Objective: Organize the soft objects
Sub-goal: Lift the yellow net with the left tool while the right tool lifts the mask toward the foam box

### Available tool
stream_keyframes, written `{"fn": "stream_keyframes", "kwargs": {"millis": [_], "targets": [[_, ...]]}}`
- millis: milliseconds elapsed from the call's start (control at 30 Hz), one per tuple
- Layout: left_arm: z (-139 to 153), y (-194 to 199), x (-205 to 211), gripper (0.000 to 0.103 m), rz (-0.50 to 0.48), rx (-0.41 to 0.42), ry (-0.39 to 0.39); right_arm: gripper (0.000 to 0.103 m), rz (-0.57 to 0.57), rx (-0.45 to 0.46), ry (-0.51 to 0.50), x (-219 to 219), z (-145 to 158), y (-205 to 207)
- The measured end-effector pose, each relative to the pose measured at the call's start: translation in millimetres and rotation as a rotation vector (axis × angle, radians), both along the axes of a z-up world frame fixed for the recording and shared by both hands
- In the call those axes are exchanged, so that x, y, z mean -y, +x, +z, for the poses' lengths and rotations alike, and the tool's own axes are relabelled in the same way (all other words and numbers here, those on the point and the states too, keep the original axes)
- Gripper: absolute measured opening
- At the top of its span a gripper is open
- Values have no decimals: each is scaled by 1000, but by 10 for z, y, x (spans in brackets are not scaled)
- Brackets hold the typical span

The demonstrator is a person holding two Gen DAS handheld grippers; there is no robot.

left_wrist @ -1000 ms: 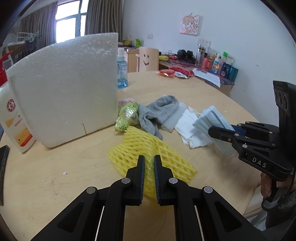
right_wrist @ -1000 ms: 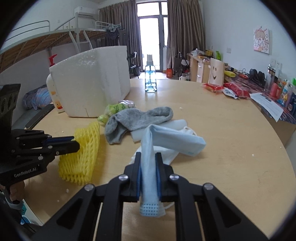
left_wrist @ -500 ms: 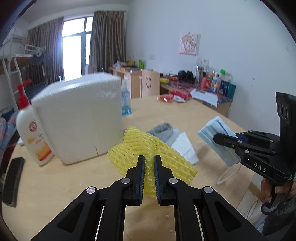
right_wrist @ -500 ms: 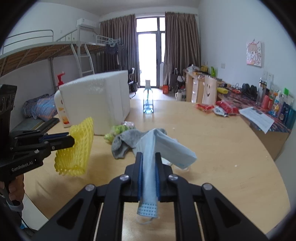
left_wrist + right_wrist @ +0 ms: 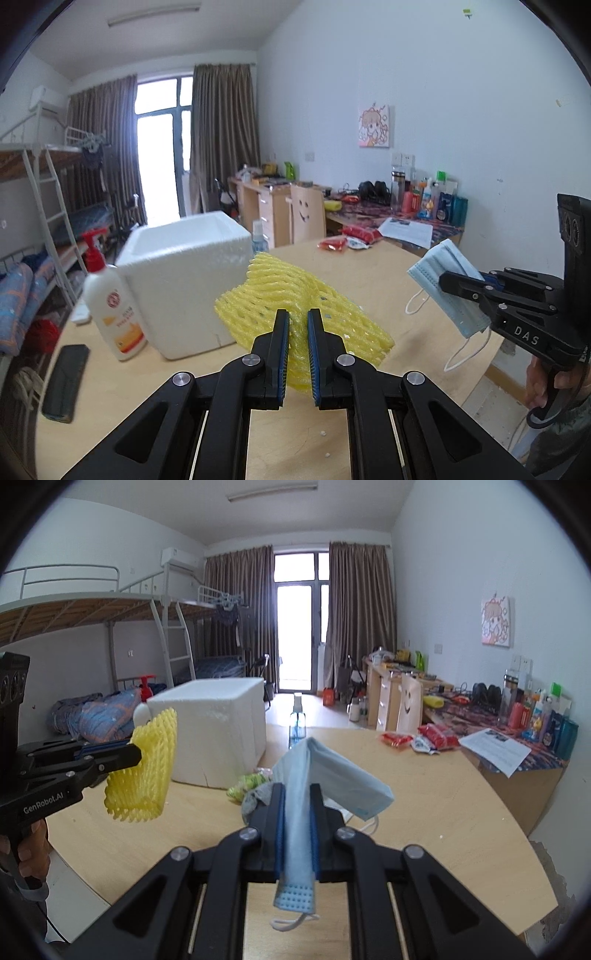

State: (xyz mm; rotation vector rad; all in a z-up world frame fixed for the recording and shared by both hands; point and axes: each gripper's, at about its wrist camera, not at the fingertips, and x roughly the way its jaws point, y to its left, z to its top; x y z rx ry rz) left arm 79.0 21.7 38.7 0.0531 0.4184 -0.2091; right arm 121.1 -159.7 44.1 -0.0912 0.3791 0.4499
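My left gripper (image 5: 297,317) is shut on a yellow foam net (image 5: 295,291), held in the air above the round wooden table (image 5: 369,273). In the right wrist view the same yellow foam net (image 5: 147,771) hangs from the left gripper (image 5: 136,753) at the left. My right gripper (image 5: 297,794) is shut on a light blue face mask (image 5: 332,775), which also hangs free of the table. From the left wrist view the face mask (image 5: 447,284) droops from the right gripper (image 5: 443,280), ear loops dangling. A white foam box (image 5: 184,273), open at the top, stands ahead on the left.
A lotion pump bottle (image 5: 109,306) and a dark phone (image 5: 66,380) sit left of the box. A grey sock (image 5: 255,797), a green-yellow packet (image 5: 247,784) and white cloth lie on the table under the mask. A spray bottle (image 5: 297,723) stands behind. Red snack packets (image 5: 413,736) lie far right.
Both grippers rose off the table with their loads: the yellow net and the blue mask lifted clear. The foam box's open top has come into view, and the sock pile dropped below.
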Motion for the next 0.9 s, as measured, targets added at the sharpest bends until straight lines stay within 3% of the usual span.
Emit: {"fn": "stream_keyframes", "kwargs": {"millis": [333, 900], "targets": [[143, -307, -124, 11, 69, 61, 12, 15, 48, 48, 15, -64, 105, -204], [200, -626, -611, 11, 248, 117, 33, 15, 257, 84, 25, -672, 167, -195]]}}
